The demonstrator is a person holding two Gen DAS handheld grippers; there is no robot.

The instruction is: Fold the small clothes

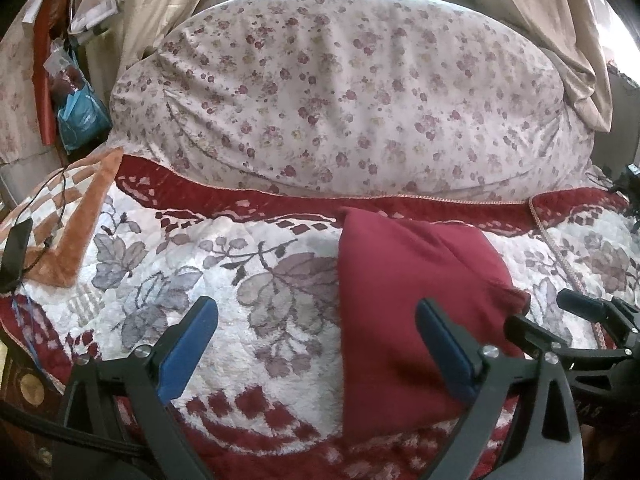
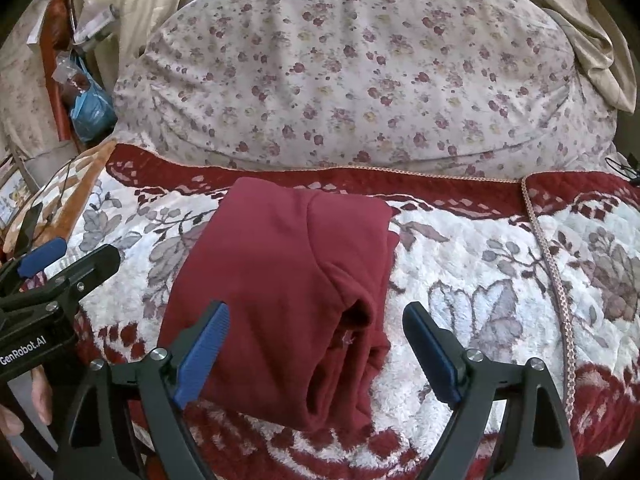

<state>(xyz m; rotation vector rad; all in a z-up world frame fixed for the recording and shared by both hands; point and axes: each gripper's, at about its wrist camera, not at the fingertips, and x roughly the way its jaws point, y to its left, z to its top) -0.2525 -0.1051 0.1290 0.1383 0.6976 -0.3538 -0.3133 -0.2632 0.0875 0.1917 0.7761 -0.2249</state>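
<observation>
A dark red garment (image 2: 288,280) lies folded into a thick bundle on the white and red floral blanket (image 2: 480,264); it also shows in the left wrist view (image 1: 408,308). My right gripper (image 2: 316,320) is open just above the garment's near end, holding nothing. My left gripper (image 1: 316,312) is open and empty, its right finger over the garment's left part, its left finger over the blanket. The right gripper (image 1: 560,312) shows at the right edge of the left wrist view, and the left gripper (image 2: 64,256) at the left of the right wrist view.
A big floral pillow (image 1: 340,92) lies behind the blanket. An orange checked blanket (image 1: 80,200) with a black cable lies at the left. A blue bag (image 1: 80,116) and beige curtains (image 1: 152,8) stand at the back left.
</observation>
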